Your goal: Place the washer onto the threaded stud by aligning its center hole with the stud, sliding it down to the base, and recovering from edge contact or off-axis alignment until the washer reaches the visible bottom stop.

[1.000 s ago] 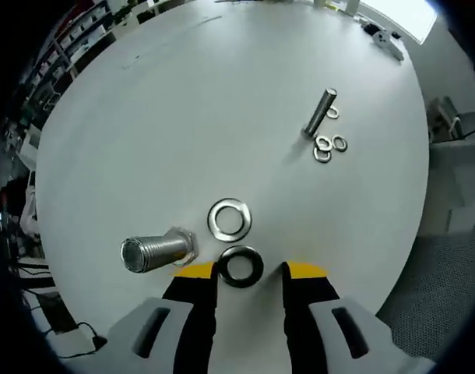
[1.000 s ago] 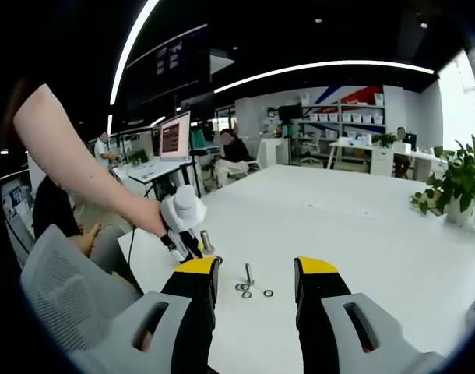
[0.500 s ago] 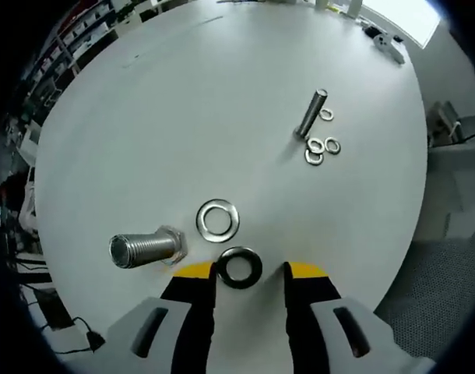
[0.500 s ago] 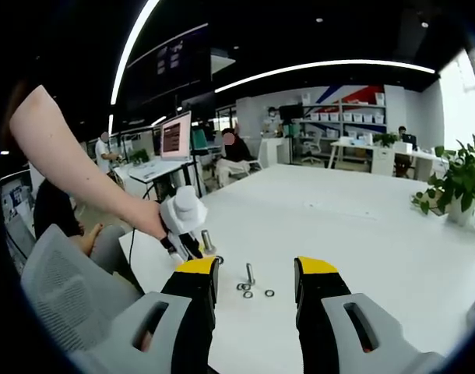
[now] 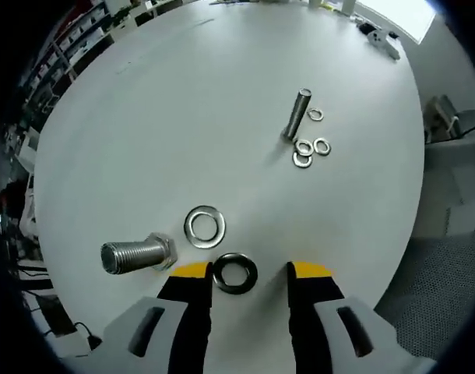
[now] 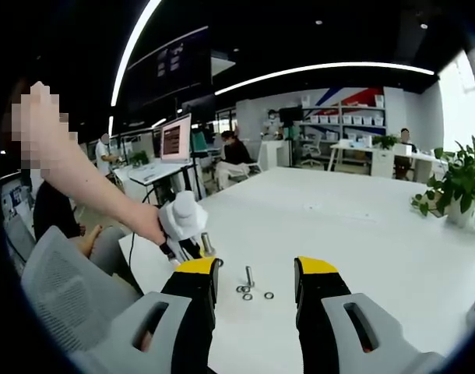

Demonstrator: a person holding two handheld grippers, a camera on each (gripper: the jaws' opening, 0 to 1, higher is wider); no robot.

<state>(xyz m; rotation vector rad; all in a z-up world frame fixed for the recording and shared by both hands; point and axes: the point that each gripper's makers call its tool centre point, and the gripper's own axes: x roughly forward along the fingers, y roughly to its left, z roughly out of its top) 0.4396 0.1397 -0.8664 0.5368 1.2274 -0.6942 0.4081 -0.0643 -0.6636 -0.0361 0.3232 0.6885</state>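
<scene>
Left hand-held gripper (image 5: 248,274) spread, straddling dark washer (image 5: 234,273) flat on counter (image 5: 183,101), just beside threaded stud (image 5: 136,255). Right hand-held gripper (image 6: 253,273) spread, empty. Pinch washer by rim, lift level, centre hole over stud before sliding.

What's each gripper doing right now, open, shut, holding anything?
Left gripper: open, dark washer lying between its jaws, not gripped.
Right gripper: open, holding nothing.
</scene>
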